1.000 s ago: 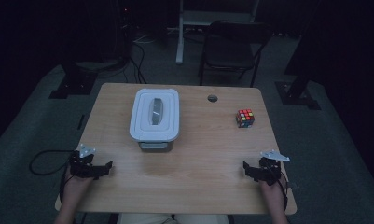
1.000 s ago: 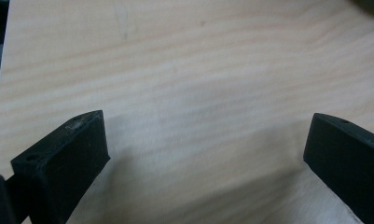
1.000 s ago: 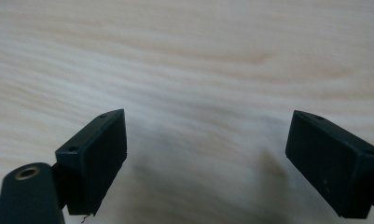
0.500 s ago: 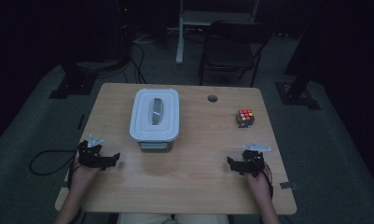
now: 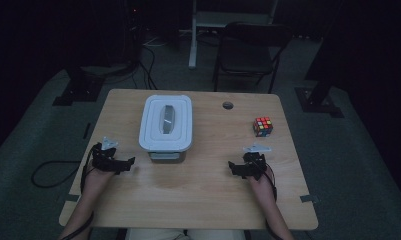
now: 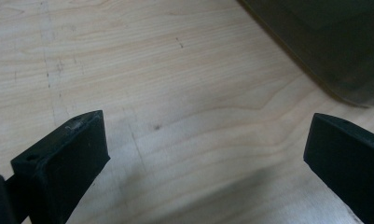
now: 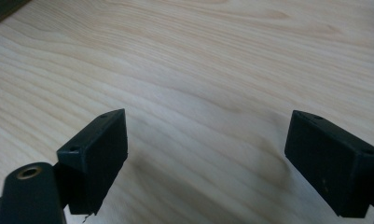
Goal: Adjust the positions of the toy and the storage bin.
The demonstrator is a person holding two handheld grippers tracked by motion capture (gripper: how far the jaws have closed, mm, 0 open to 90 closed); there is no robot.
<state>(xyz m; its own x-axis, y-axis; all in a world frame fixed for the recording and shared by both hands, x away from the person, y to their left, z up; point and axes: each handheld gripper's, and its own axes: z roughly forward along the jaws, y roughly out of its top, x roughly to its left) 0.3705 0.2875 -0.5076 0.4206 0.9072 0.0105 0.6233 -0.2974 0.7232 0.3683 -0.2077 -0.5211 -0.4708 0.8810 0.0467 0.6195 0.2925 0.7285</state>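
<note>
Both the left gripper (image 5: 129,162) and right gripper (image 5: 233,167) hover spread and empty near the table's (image 5: 203,200) front edge, flanking the lidded white container (image 5: 166,122), which sits toward the back-left.

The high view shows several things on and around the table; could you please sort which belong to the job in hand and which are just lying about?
In the job: lidded white box, left gripper, right gripper, both open and turned toward it.

Lying about: colour cube, chair behind the table.
</note>
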